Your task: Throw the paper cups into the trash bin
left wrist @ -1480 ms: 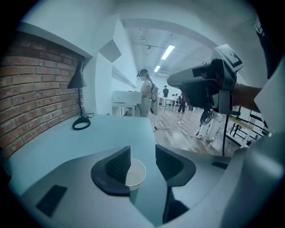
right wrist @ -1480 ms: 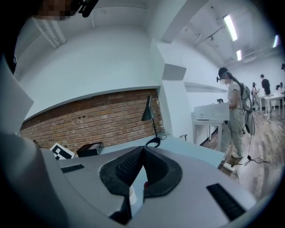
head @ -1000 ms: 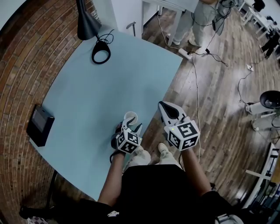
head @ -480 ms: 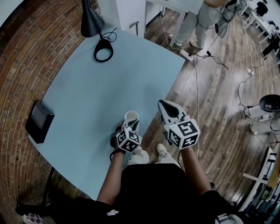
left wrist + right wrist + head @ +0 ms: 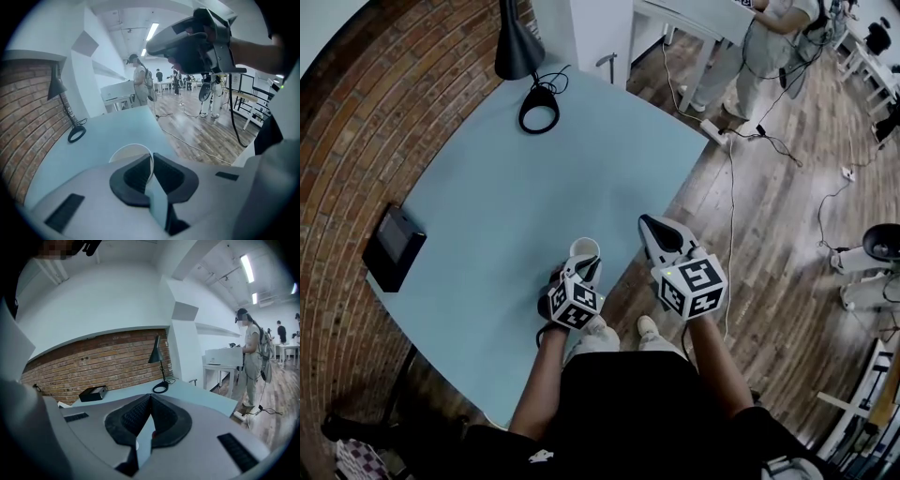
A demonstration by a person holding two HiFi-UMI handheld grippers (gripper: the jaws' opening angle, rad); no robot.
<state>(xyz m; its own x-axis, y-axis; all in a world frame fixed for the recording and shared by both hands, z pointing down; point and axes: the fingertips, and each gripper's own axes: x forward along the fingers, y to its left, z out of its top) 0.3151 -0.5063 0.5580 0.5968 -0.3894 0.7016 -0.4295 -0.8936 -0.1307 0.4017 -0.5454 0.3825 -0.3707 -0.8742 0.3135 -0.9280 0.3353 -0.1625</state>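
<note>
At the near edge of the desk (image 5: pixel 506 187), the left hand-held gripper (image 5: pixel 583 268) is pinching the paper cup (image 5: pixel 583 247) by its rim, jaws just closing on it; the right hand-held gripper (image 5: pixel 654 228) is hanging clenched, empty.

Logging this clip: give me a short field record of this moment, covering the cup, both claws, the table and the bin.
paper cup: upright at the table's near edge
left claw: jaws have just been closing; shut on the cup's rim wall
right claw: shut, empty, held off the table's right edge
table: light blue; desk lamp at far end, black box at left edge
trash bin: not in view
task stage: cup gripped, not yet binned
</note>
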